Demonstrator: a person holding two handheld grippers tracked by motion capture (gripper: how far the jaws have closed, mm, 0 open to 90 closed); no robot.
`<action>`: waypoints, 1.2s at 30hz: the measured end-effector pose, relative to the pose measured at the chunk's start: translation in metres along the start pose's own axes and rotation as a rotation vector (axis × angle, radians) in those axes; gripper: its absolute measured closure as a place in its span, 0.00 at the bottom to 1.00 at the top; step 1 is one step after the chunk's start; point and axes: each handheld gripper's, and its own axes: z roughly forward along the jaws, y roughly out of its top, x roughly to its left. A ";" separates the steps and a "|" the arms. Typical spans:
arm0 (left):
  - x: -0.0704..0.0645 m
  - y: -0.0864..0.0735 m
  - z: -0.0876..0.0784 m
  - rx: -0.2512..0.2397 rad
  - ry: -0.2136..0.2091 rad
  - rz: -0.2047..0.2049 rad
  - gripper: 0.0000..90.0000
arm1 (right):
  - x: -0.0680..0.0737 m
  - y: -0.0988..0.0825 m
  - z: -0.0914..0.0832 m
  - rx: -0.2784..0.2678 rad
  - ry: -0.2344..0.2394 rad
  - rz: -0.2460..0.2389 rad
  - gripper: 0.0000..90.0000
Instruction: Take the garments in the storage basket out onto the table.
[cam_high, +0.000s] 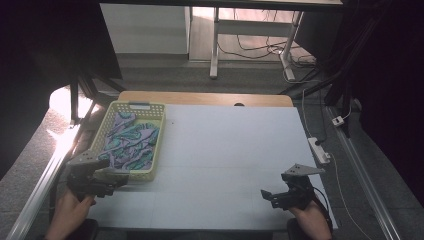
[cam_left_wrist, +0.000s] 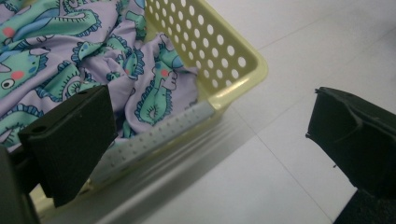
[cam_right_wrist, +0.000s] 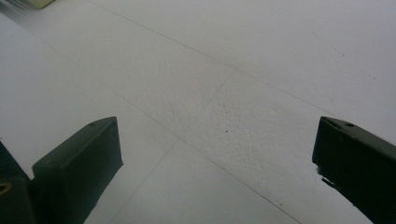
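1. A pale yellow perforated basket stands at about nine o'clock on the white table, its long side running toward twelve.
2. In it lies a crumpled lilac cloth printed with green seahorses; it fills the basket floor and stays below the rim.
3. The left gripper hovers at seven o'clock, just at the basket's near corner, jaws spread wide and holding nothing; in the left gripper view one jaw sits over the cloth, the other over bare table.
4. The right gripper hangs at five o'clock, well apart from the basket, jaws wide open and empty.
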 end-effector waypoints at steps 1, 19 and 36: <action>0.001 0.001 0.001 -0.002 0.003 0.001 0.01 | 0.000 0.000 0.000 0.000 0.000 0.000 0.02; 0.018 0.023 0.024 0.036 0.039 0.018 0.01 | 0.001 0.000 0.002 0.014 0.003 -0.017 0.02; 0.040 0.051 0.050 0.086 0.052 0.011 0.01 | 0.003 0.001 0.004 0.040 0.004 -0.037 0.02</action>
